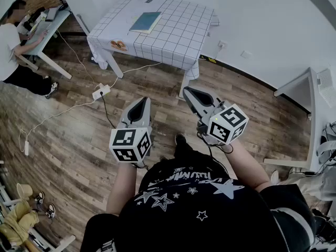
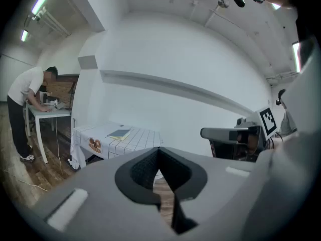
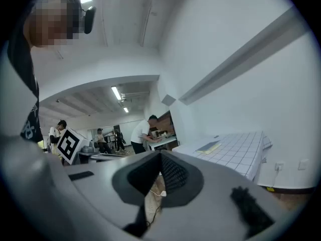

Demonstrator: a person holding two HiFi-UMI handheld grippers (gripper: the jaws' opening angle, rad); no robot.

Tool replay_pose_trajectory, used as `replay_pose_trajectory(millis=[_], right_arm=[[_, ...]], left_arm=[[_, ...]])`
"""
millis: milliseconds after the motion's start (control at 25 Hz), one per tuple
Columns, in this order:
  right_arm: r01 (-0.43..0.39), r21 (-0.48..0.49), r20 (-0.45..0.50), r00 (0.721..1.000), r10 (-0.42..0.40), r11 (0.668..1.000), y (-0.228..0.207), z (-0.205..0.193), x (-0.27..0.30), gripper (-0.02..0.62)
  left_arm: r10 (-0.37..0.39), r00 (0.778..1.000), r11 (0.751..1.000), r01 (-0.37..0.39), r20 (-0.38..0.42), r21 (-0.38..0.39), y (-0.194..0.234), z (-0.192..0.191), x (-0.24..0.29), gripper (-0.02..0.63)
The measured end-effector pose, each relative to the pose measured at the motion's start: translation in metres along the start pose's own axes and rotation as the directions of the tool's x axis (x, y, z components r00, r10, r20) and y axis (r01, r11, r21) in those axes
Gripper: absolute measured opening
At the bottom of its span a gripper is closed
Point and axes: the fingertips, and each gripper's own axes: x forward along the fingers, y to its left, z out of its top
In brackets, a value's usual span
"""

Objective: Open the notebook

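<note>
A teal notebook (image 1: 145, 21) lies closed on a table with a white checked cloth (image 1: 173, 35) at the far side of the room. Both grippers hang in mid-air over the wooden floor, well short of the table. My left gripper (image 1: 142, 101) is shut with nothing in it, and so is my right gripper (image 1: 189, 91). In the left gripper view the notebook (image 2: 119, 133) shows small beyond the shut jaws, with the right gripper (image 2: 208, 132) off to the side. In the right gripper view the notebook (image 3: 208, 147) lies on the table (image 3: 241, 152) ahead.
A person (image 1: 13, 49) leans over a white desk at the far left. A power strip (image 1: 101, 92) and cables trail over the floor in front of the table. Another white desk (image 1: 310, 119) stands at the right. Shoes (image 1: 44, 209) lie at the lower left.
</note>
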Motion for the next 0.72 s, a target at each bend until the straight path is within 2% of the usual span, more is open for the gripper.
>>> replay_pose_trajectory(millis=[280,720], right_arm=[[-0.011,-0.006,0.011,1.0,0.011,1.0,0.025,-0.002,-0.002,0.015],[-0.029,0.0,-0.027,0.999,0.029,1.0,0.058,-0.034,0.01,0.015]], left_arm=[[-0.004,1.0,0.999,0.004,0.009,0.05,-0.007,-0.008,-0.024,0.009],[0.058,0.998,0.997,-0.058,0.004,0.041,0.024,-0.032,-0.062,0.009]])
